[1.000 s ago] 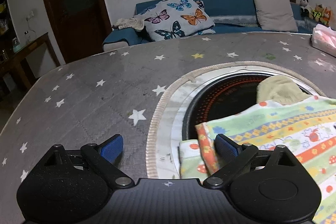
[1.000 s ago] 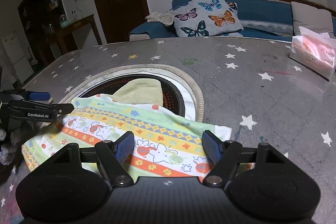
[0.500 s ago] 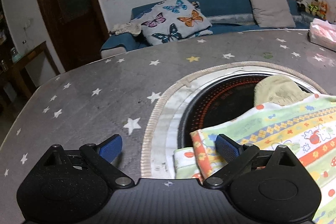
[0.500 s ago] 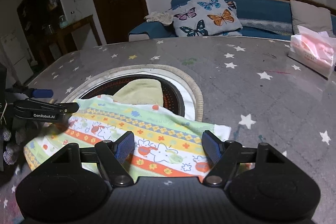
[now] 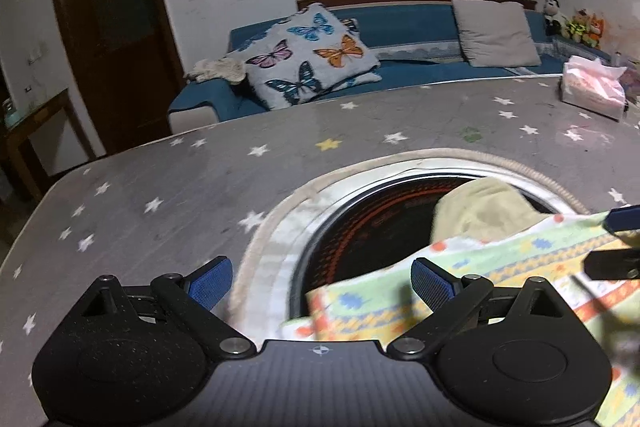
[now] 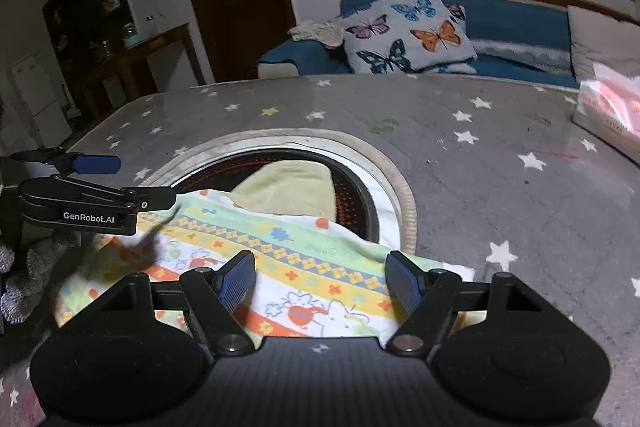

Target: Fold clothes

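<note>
A folded cloth with bright cartoon stripes (image 6: pixel 304 255) lies flat on the table, its far edge over a round recess. A pale yellow cloth (image 6: pixel 288 191) lies in that recess, partly under the striped one. My right gripper (image 6: pixel 320 279) hovers open just above the striped cloth's near part, nothing between its fingers. My left gripper (image 5: pixel 320 281) is open above the cloth's left corner (image 5: pixel 360 303) and grips nothing. In the right wrist view the left gripper (image 6: pixel 132 181) hangs over the cloth's left end. At the right edge of the left wrist view, the right gripper (image 5: pixel 618 241) shows over the cloth.
The grey star-patterned table cover (image 5: pixel 180 195) surrounds a round dark recess (image 5: pixel 360 227) with a pale rim. A pink tissue pack (image 6: pixel 612 111) stands at the far right. Beyond the table are a blue sofa with a butterfly pillow (image 5: pixel 308 55) and a wooden door.
My left gripper has lifted and drawn back from the cloth's left corner, still open. The right gripper and both cloths have stayed where they were.
</note>
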{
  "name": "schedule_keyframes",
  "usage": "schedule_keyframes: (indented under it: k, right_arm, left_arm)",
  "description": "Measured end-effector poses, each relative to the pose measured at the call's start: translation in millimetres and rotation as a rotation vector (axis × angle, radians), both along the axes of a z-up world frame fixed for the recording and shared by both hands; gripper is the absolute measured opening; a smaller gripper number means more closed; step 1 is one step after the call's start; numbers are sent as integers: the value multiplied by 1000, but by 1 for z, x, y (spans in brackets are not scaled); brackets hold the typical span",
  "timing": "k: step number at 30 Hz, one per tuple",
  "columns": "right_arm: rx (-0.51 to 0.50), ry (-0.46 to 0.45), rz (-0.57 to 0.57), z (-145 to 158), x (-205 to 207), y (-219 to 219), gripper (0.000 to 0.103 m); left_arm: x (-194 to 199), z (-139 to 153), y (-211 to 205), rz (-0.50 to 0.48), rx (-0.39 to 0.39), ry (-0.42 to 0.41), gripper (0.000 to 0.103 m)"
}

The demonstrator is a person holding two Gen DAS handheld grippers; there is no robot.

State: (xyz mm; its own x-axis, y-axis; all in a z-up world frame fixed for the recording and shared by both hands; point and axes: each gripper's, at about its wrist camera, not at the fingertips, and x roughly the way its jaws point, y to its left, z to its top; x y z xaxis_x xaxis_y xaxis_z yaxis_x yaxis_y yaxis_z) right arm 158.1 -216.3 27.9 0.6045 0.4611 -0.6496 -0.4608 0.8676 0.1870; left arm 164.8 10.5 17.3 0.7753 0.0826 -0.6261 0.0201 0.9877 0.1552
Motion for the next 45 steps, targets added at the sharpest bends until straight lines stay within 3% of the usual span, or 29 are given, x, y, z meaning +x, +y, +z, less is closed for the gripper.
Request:
schedule_keyframes:
  k: [7,12,19,29,45]
  right_arm:
    - [-10,9,-34,-2,0,-9,74]
    - [-30,-20,-27,5,-13,-11,74]
    - [-79,-71,60,11,-47,4,78]
    - [-173,-125,176,-3,-96,34,82]
    - [-78,-63,30,-1,-121,-31,83]
  left_arm:
    - [21,-13,-10,8,19,50,98]
    - [13,-11,0,27,10,48,98]
    - [-25,-3,12,21,12,20,98]
    - [-90,-12,25,34,21,13,102]
    - [-117,-13,28,61,-10,-14,103]
